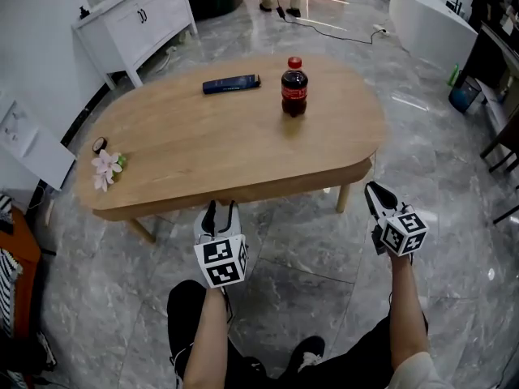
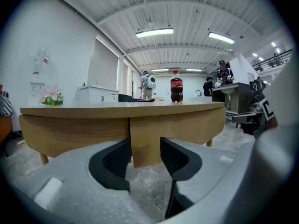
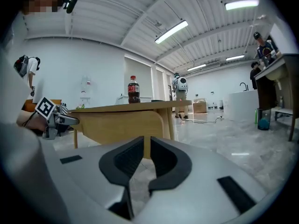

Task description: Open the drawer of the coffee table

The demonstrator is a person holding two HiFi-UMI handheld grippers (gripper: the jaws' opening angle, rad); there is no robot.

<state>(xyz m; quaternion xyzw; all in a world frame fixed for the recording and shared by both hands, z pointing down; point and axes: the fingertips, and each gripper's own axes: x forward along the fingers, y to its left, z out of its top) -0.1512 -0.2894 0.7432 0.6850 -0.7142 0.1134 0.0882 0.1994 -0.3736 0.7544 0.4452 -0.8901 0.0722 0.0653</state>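
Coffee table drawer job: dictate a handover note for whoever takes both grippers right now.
Left gripper: jaws apart, nothing gripped, lined up with the drawer front under the near edge of the coffee table.
Right gripper: jaws nearly together, empty, low beside the table's right corner.
Done: approach only; the drawer looks closed.
To do: close the left jaws on the drawer front and pull it out.

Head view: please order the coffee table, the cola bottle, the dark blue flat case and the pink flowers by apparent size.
1. coffee table
2. cola bottle
3. dark blue flat case and pink flowers: these look about alike, so I do not rank them.
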